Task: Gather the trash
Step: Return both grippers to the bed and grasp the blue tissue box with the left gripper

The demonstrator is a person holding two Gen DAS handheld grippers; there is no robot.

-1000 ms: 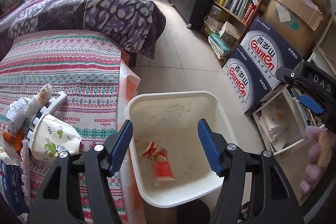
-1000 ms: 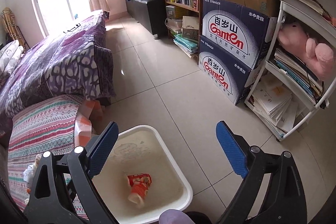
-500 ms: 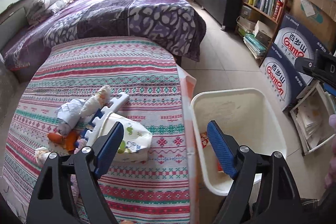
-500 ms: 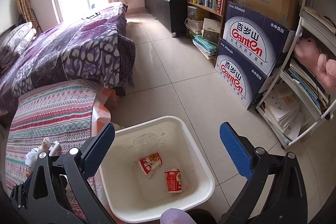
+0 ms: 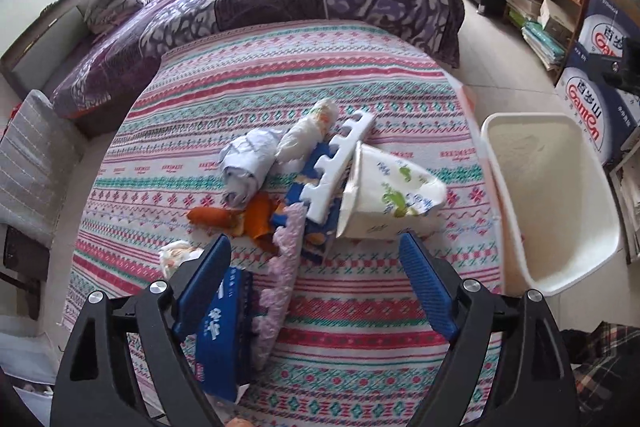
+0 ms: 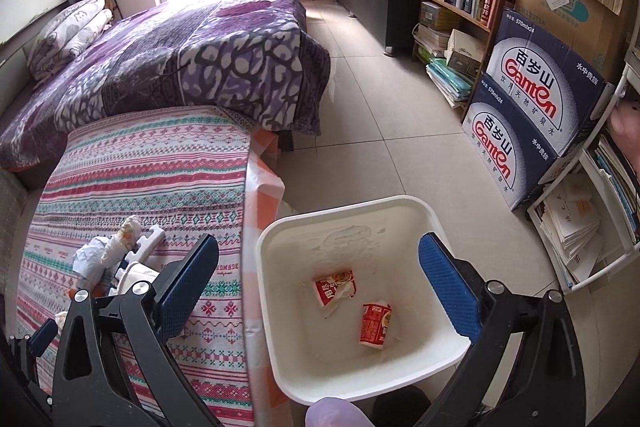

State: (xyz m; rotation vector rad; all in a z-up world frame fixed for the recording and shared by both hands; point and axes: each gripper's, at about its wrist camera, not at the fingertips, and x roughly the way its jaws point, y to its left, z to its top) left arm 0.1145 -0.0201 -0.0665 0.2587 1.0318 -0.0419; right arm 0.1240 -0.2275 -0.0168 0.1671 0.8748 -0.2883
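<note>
The left tool (image 5: 312, 287) hangs above the litter heap on the striped tabletop (image 5: 360, 95) with its blue pads spread wide and nothing between them. The right tool (image 6: 320, 283) waits over the white bin (image 6: 452, 351), equally spread and empty.

The step in hand looks like choosing the next piece from the heap. To do it well, I would take the top, free-lying piece first: the crushed paper cup (image 5: 384, 195) lies nearest the bin and rests partly on other scraps. Come down with one pad on each flattened side, close gently since the card will buckle, and lift straight up so the foam pieces beneath are not dragged along. The carry to the bin is short, as it stands just beside the tabletop's edge.

Counted, largest first:
- one white bin, holding two red wrappers (image 6: 334, 287)
- one paper cup with green print
- one white notched foam strip (image 5: 336, 167)
- one pink notched foam strip (image 5: 280, 279), running toward the left tool
- one blue carton (image 5: 220, 327), just beside the left pad
- one blue flat piece (image 5: 304, 183) under the white strip, mostly hidden
- two crumpled paper wads, one greyish (image 5: 248, 167), one cream (image 5: 308, 131)
- one small tissue ball (image 5: 176, 255)
- orange peel (image 5: 236, 217), at least two pieces; the exact number is hard to tell
</note>
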